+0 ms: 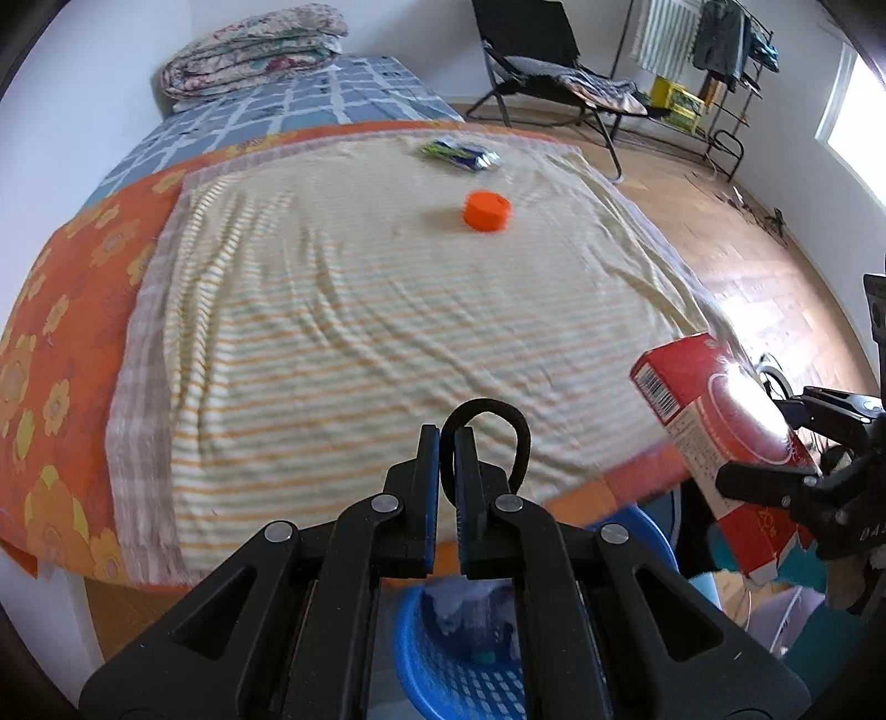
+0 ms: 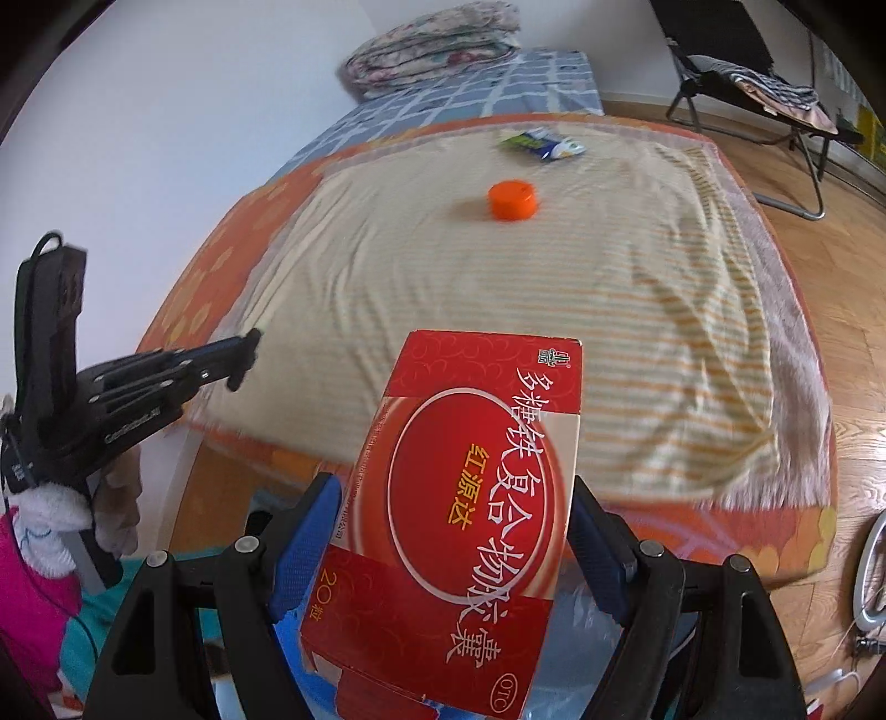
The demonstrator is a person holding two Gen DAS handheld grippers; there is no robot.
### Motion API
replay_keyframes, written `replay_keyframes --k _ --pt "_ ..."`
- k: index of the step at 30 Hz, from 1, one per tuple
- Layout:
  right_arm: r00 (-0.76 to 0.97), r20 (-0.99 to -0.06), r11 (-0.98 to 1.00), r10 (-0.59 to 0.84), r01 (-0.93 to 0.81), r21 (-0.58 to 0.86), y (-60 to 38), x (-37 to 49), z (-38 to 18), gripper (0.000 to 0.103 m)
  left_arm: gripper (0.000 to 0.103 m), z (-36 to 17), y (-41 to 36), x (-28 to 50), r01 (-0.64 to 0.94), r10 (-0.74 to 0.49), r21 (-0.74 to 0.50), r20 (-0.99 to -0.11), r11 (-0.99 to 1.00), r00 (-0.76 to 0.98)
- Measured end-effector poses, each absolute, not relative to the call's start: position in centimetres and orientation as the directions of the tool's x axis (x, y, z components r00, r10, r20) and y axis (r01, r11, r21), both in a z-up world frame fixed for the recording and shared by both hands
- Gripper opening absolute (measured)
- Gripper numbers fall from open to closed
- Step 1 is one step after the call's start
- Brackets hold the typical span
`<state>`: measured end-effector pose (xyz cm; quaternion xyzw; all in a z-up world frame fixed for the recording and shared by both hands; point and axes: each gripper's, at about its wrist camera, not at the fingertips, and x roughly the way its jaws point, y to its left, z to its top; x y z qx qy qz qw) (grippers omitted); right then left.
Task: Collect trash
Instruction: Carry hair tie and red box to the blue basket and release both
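My left gripper [image 1: 447, 437] is shut on a black hair tie [image 1: 512, 437] and holds it over the bed's near edge, above a blue basket [image 1: 470, 681]. My right gripper [image 2: 451, 509] is shut on a red medicine box [image 2: 470, 498], also seen in the left wrist view [image 1: 714, 421], held just off the bed's near edge. An orange cap [image 1: 487, 210] [image 2: 512, 200] and a green-and-blue wrapper [image 1: 459, 153] [image 2: 545, 143] lie on the striped sheet [image 1: 354, 310] farther back.
A folded quilt [image 1: 255, 50] lies at the bed's head by the wall. A black folding chair [image 1: 554, 66] and a clothes rack [image 1: 714, 61] stand on the wood floor to the right. Clutter and a clear bag [image 2: 587, 626] lie below the right gripper.
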<state>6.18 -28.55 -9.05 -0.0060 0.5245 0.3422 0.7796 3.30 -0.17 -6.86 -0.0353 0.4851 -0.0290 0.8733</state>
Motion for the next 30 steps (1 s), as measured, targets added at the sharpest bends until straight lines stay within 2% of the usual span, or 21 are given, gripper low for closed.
replay_keyframes --k 15,30 --pt "0.085 -0.871 0.705 0.483 -0.628 0.330 -27.9 -0.8 -12.6 0.082 0.003 -10.9 -3.5 -2.2 0.080 -0.110 -0.084 -0.899 0.993 0.425" --pt "0.014 -0.912 0.690 0.409 -0.659 0.300 -27.1 -3.5 -16.9 0.082 0.003 -15.5 -4.7 -5.2 0.096 -0.117 -0.090 -0.939 0.991 0.325"
